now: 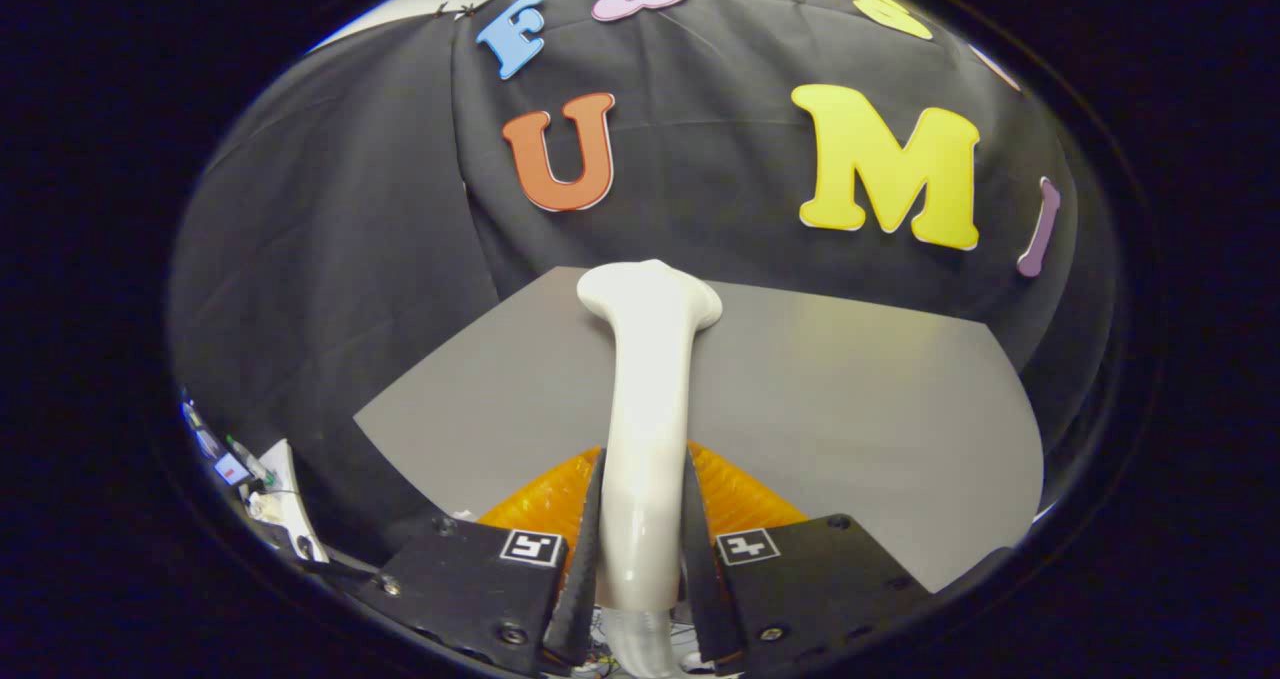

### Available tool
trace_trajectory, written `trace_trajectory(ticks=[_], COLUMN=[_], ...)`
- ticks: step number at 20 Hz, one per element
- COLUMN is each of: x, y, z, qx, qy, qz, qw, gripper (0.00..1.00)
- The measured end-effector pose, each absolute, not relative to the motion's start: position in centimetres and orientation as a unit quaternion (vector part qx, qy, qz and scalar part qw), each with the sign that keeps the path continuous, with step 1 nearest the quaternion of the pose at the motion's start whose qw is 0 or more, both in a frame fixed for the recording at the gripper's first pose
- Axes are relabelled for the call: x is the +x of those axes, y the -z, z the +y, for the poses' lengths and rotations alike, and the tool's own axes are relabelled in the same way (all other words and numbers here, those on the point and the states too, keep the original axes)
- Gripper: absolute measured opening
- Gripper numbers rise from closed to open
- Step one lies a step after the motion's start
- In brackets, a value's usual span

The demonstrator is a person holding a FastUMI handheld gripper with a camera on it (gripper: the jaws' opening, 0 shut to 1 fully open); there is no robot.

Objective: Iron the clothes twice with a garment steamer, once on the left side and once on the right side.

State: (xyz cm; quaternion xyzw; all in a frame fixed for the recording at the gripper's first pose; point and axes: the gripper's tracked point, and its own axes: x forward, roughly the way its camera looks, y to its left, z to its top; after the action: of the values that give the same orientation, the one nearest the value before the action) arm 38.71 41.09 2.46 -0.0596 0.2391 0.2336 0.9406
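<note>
Garment steamer (645,399): handle clamped between both fingers of the tongs (640,549), head pointing ahead over the grey counter (850,409). Orange garment (740,494) lies just beneath, partly hidden behind the fingers. Judgement: lower the head flat onto the fabric, then run one slow, even pass down each side.

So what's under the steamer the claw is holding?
An orange garment lies beneath the steamer, on the grey table. The claw grips the handle; both cover most of the garment.
</note>
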Motion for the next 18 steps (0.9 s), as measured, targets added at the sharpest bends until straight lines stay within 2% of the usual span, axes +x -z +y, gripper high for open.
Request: trace_trajectory(ticks=[4, 15, 18], x=[37.5, 27.8, 24.6], y=[-2.8, -10.3, -13.5], z=[40.6, 33.9, 29.7], qx=[-0.049, -0.026, -0.019], qy=[-0.238, -0.247, -0.228], qz=[0.248, 0.157, 0.120], qw=[0.938, 0.956, 0.966], gripper=[0.37, 0.37, 0.36])
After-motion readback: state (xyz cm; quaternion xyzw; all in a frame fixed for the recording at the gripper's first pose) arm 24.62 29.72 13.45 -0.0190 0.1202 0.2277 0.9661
